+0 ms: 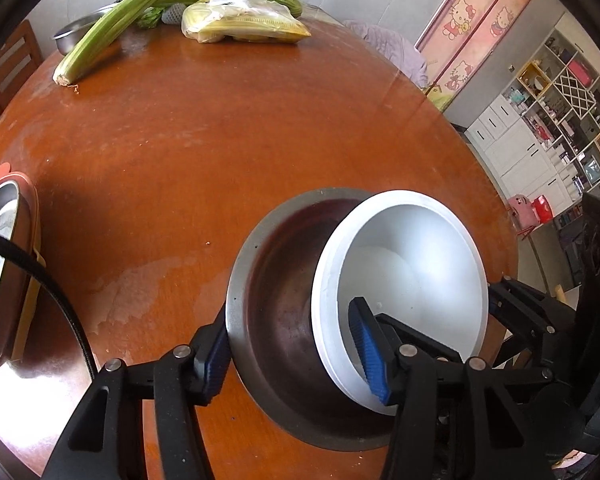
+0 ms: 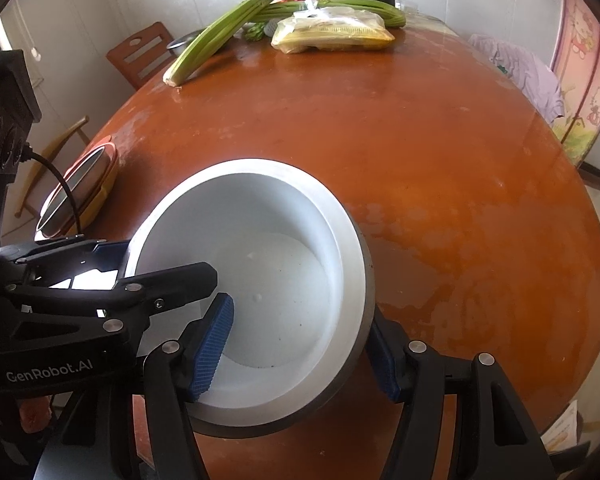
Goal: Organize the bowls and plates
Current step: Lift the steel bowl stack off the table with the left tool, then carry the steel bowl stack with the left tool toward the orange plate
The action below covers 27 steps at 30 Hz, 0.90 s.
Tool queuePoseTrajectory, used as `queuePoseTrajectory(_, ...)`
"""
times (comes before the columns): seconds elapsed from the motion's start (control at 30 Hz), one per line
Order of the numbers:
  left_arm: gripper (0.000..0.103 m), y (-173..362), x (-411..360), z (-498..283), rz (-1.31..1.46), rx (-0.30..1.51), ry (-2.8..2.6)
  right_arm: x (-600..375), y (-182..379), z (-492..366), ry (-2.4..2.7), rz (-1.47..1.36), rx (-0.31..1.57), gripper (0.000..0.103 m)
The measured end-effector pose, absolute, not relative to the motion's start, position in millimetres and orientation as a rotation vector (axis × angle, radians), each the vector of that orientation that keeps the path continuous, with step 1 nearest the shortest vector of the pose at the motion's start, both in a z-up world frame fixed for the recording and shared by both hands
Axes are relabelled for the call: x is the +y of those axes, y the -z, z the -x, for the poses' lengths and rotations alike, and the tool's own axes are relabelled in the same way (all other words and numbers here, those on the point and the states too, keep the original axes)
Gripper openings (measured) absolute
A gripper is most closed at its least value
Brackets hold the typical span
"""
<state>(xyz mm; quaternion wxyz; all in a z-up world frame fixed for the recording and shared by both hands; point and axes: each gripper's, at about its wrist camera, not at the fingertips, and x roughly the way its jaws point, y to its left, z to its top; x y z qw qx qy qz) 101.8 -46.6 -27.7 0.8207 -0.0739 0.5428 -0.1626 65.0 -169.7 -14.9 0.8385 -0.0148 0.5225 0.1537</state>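
Observation:
A white bowl sits tilted inside a steel bowl near the table's front edge. My left gripper straddles the steel bowl's near rim, left pad outside the steel wall, right pad inside the white bowl. In the right wrist view the white bowl is nested in the steel bowl. My right gripper spans both rims, left pad inside the white bowl, right pad outside the steel wall. Both look closed on the nested bowls.
A stack of flat dishes with orange and yellow rims lies at the table's left edge, also in the right wrist view. Celery, a bagged corn pack and a steel basin lie at the far edge. A chair stands behind.

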Motion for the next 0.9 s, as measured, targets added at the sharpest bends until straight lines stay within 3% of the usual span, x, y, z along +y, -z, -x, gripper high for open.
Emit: queuePoseTrajectory(0.9,0.055,11.8,-2.6,-96.4,0.201,1.106,0.291,-126.6,1.8,-73.2,-0.387,0.054,1.087,0.066)
